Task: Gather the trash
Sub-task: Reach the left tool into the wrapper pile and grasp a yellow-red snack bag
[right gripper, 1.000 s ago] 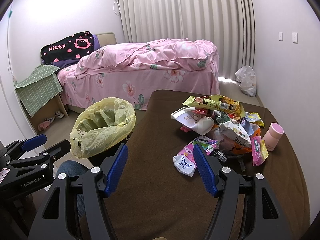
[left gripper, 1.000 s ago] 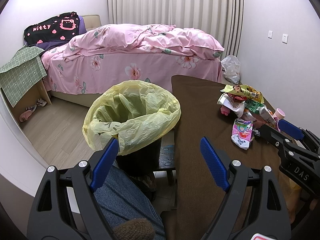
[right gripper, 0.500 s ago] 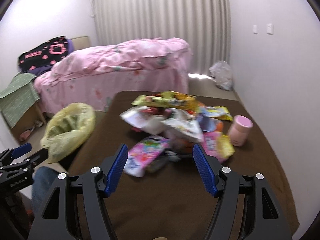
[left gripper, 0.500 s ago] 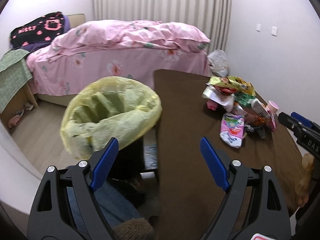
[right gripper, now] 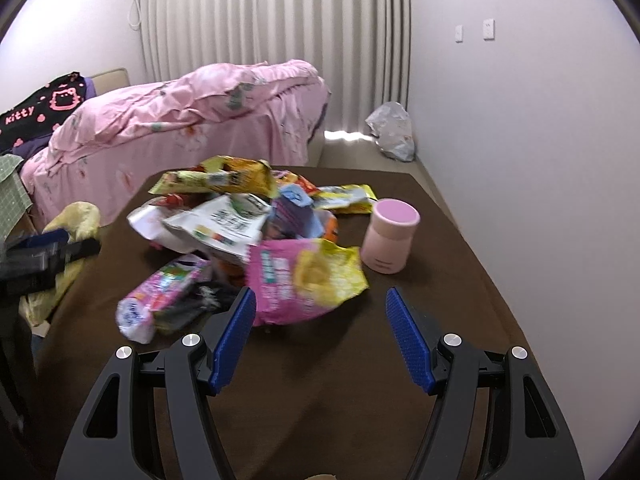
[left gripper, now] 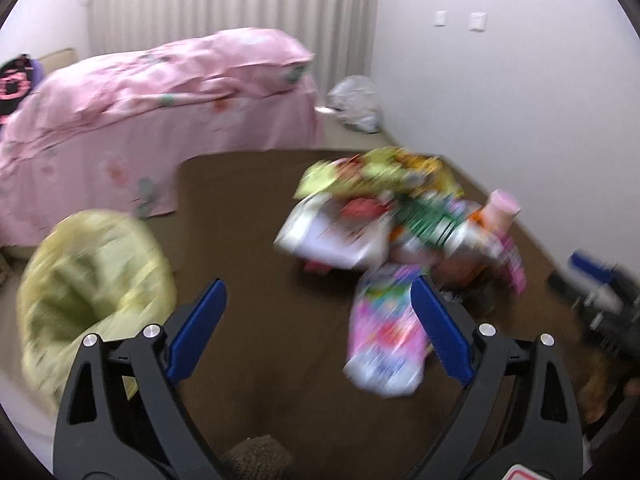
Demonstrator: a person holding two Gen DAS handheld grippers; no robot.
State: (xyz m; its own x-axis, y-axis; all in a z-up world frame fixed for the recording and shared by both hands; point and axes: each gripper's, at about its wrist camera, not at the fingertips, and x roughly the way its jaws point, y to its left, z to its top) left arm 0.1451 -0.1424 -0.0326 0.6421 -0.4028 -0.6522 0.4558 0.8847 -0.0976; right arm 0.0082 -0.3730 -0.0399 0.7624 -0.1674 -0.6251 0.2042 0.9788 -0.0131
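Note:
A heap of snack wrappers (right gripper: 244, 220) lies on the brown table (right gripper: 320, 400). At its near edge are a pink and yellow bag (right gripper: 304, 280) and a pink packet (right gripper: 160, 300). My right gripper (right gripper: 320, 332) is open, just short of the pink and yellow bag, nothing between its fingers. In the blurred left wrist view my left gripper (left gripper: 316, 328) is open over the table, its right finger beside the pink packet (left gripper: 384, 336). The yellow-lined trash bin (left gripper: 88, 292) stands left of the table.
A pink cup-shaped container (right gripper: 390, 240) stands right of the heap. A bed with a pink cover (right gripper: 180, 120) lies beyond the table. A white plastic bag (right gripper: 392, 132) sits on the floor by the curtain. The wall runs close along the table's right side.
Both grippers swung right and forward toward the wrapper heap. The bin slid to the left edge of both views. Both grippers stayed open.

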